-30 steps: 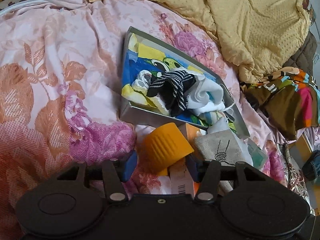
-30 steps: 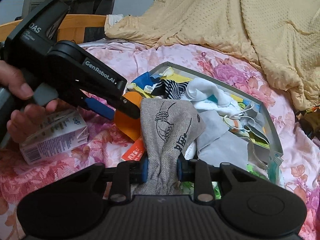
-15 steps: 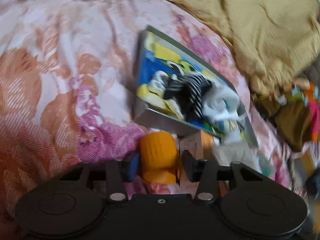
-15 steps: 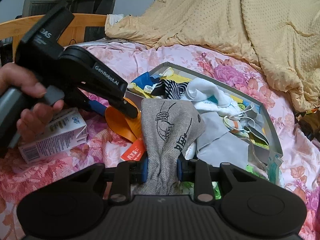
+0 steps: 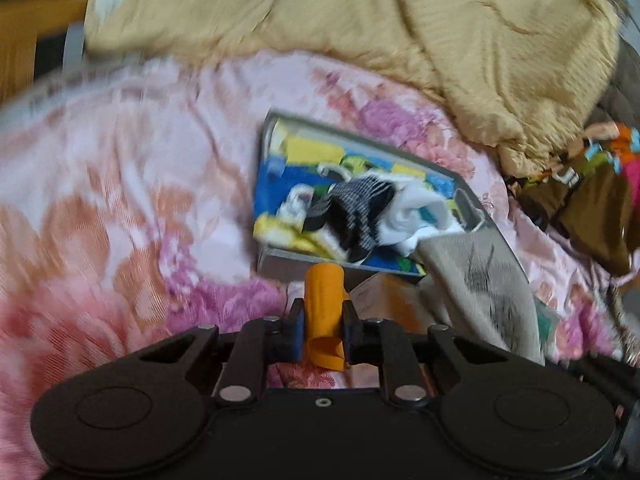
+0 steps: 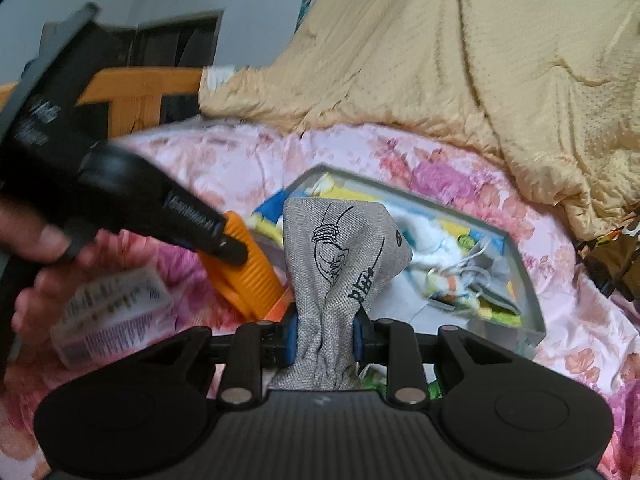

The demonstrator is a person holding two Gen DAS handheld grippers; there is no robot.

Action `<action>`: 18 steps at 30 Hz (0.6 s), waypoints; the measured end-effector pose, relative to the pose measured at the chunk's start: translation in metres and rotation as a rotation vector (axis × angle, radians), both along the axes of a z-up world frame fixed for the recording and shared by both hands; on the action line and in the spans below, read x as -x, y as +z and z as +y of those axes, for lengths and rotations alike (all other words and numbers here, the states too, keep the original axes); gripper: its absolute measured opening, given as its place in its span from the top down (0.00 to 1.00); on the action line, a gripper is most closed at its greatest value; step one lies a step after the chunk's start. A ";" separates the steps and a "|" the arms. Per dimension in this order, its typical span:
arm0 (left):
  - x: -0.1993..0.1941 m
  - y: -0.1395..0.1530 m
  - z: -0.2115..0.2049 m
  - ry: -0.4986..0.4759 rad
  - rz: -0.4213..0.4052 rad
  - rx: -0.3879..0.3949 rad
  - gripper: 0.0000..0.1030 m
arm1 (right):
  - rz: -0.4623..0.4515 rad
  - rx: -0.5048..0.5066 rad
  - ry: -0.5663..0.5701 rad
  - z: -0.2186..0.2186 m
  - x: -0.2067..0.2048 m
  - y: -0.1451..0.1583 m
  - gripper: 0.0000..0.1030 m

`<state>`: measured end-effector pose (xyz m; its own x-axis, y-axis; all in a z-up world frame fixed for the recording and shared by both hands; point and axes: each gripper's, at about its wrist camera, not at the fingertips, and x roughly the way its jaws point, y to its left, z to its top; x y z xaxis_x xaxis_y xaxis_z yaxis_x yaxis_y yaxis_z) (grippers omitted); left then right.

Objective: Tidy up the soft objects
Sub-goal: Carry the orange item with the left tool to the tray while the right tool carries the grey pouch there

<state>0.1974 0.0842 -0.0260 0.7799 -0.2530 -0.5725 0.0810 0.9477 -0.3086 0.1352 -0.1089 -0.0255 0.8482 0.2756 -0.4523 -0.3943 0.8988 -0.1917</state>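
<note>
right wrist view: both loads sit just short of the box

right hand-held gripper [image 6: 323,338] pinches the grey pouch [image 6: 340,256], upright. left hand-held gripper [image 5: 322,330] pinches the orange sleeve [image 5: 324,296]. grey box [image 5: 476,204] lies straight ahead of both, nearer to the left one.

On the bed [image 5: 120,184]: a box [image 5: 474,200] near the middle, socks [image 5: 360,212] piled in it. Behind and to the right, a blanket [image 5: 400,32] heaped against the far side. Just before the box, a cup [image 5: 325,304] between the left gripper's [image 5: 322,334] jaws. Right of the cup, a cloth [image 6: 340,256] between the right gripper's [image 6: 325,340] jaws, overlapping the box's near corner. Left of the cup, a carton [image 6: 116,312], probably lying on the bed.
</note>
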 end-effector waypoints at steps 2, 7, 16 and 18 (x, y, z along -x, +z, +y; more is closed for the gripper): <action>0.012 0.016 -0.009 -0.014 -0.043 -0.058 0.82 | -0.015 -0.025 -0.008 -0.005 0.001 0.007 0.73; 0.045 0.047 -0.018 -0.034 -0.119 -0.089 0.83 | -0.058 -0.081 -0.025 -0.019 0.012 0.027 0.73; 0.085 0.081 -0.036 -0.029 -0.255 -0.108 0.83 | -0.102 -0.172 -0.052 -0.048 0.024 0.058 0.73; 0.089 0.080 -0.035 -0.023 -0.257 -0.066 0.83 | -0.106 -0.186 -0.057 -0.053 0.023 0.063 0.73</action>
<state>0.1080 0.0492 0.0543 0.8963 -0.2413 -0.3722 0.1707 0.9621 -0.2125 0.1127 -0.1615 0.0375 0.9050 0.2961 -0.3056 -0.3282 0.9428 -0.0585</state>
